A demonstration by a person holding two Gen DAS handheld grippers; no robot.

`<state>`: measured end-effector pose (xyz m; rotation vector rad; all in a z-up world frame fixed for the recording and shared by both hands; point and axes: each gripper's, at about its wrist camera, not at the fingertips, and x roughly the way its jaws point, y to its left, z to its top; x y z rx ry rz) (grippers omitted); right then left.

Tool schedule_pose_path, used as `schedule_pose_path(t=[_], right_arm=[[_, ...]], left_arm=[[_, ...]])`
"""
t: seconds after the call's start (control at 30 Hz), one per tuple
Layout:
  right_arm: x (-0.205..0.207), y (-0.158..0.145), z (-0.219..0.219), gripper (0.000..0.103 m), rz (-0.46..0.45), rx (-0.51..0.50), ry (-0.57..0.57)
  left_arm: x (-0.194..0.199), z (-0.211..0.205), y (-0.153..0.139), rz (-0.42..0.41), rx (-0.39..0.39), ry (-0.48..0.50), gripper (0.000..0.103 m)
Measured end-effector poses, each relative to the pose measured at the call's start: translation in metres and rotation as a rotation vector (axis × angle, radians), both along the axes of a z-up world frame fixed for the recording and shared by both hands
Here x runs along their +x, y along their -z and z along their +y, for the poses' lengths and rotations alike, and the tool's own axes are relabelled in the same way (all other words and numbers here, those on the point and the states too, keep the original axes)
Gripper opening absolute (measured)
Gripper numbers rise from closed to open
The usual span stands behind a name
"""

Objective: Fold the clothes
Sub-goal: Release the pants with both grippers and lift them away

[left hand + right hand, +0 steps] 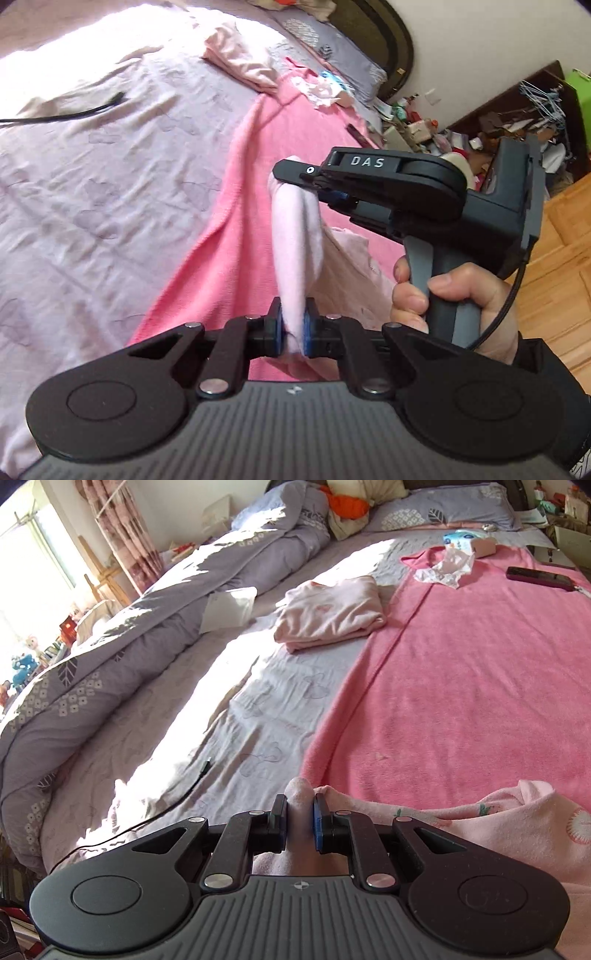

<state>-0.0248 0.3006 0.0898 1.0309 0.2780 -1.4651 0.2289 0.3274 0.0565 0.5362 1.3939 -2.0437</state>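
A pale pink garment (295, 236) is held stretched between both grippers above the pink blanket (229, 229). My left gripper (294, 326) is shut on one edge of it. My right gripper (314, 182) is shut on the other edge, a short way ahead, held by a hand. In the right wrist view my right gripper (299, 818) pinches a fold of the same garment (517, 823), which drapes to the right over the pink blanket (461, 686). A folded pale pink garment (332, 614) lies further up the bed; it also shows in the left wrist view (240, 61).
A black cable (62, 114) lies on the lilac sheet (240, 709). A rolled lilac duvet (147, 613) runs along the bed's left. A dark phone (537, 578), tissues (447, 568) and pillows (443, 509) are near the headboard. A cluttered floor (480, 136) lies beside the bed.
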Motion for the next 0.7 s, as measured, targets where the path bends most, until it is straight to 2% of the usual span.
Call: schedule_pose_path(t=[0.1,0.17,0.2,0.23,0.3,0.37,0.4,0.47,0.57,0.67,0.7], right_arm=[[0.038,0.038,-0.028,0.020,-0.007,0.034,-0.107],[0.063,0.054,-0.035,0.024,0.073,0.000,-0.165],[0.075,0.061,-0.037,0.034,0.119,-0.023,-0.192],[0.081,0.056,-0.037,0.049,0.135,-0.042,-0.222],[0.083,0.035,-0.026,0.054,0.146,-0.105,-0.256],[0.073,0.011,0.001,0.062,0.181,-0.206,-0.232],[0.068,0.003,0.015,0.066,0.219,-0.233,-0.217],[0.054,-0.009,0.047,0.066,0.315,-0.248,-0.205],[0.038,0.003,0.096,0.066,0.480,-0.157,-0.231],[0.030,0.036,0.138,0.066,0.585,-0.004,-0.275],[0.026,0.041,0.155,0.067,0.592,-0.018,-0.260]], left_arm=[[0.032,-0.009,0.026,-0.071,0.094,-0.089,0.012],[0.046,-0.008,0.034,-0.086,0.116,-0.108,0.026],[0.052,-0.006,0.034,-0.089,0.119,-0.116,0.033],[0.057,-0.004,0.032,-0.092,0.110,-0.116,0.036],[0.065,0.000,0.028,-0.125,0.082,-0.115,0.040],[0.077,0.003,0.024,-0.195,0.059,-0.133,0.034],[0.082,0.004,0.019,-0.230,0.033,-0.133,0.031],[0.087,0.007,0.007,-0.299,-0.040,-0.122,0.032],[0.074,0.006,-0.017,-0.423,-0.204,-0.044,0.033],[0.042,0.004,-0.035,-0.373,-0.343,0.083,0.036],[0.028,0.005,-0.037,-0.348,-0.378,0.129,0.042]])
